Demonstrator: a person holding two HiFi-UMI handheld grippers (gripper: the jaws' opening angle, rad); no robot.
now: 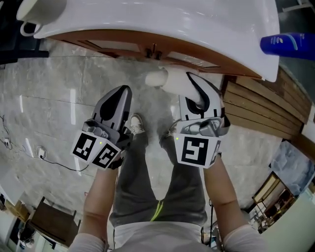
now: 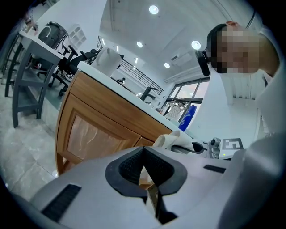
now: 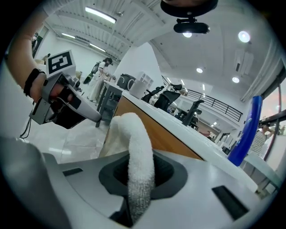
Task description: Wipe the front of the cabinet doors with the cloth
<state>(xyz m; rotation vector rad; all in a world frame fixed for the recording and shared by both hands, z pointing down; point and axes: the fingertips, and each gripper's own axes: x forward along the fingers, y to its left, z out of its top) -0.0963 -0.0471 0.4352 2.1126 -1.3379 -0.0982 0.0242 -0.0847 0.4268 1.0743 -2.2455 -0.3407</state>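
At the cabinet doors (image 2: pixel 96 132): wiping looks about to begin.
Right gripper (image 3: pixel 138 179): jaws clamped on the cloth (image 3: pixel 136 143).
Left gripper (image 2: pixel 145 170): jaws together, empty.
Next move: likely press the cloth flat against a door.

The cabinet doors (image 1: pixel 147 45) sit under the countertop (image 1: pixel 162 19). The cloth (image 1: pixel 158 78) is just before the doors, between the right gripper (image 1: pixel 195 82) jaws. The left gripper (image 1: pixel 125 94) is further left, off the doors. On the countertop: bottle (image 1: pixel 288 44) right of the doors, mug (image 1: pixel 37 14) left.

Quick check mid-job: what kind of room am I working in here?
Probably an open-plan office or lab with a kitchenette: a wooden cabinet under a white countertop, black office chairs behind it, and a pale polished tile floor.
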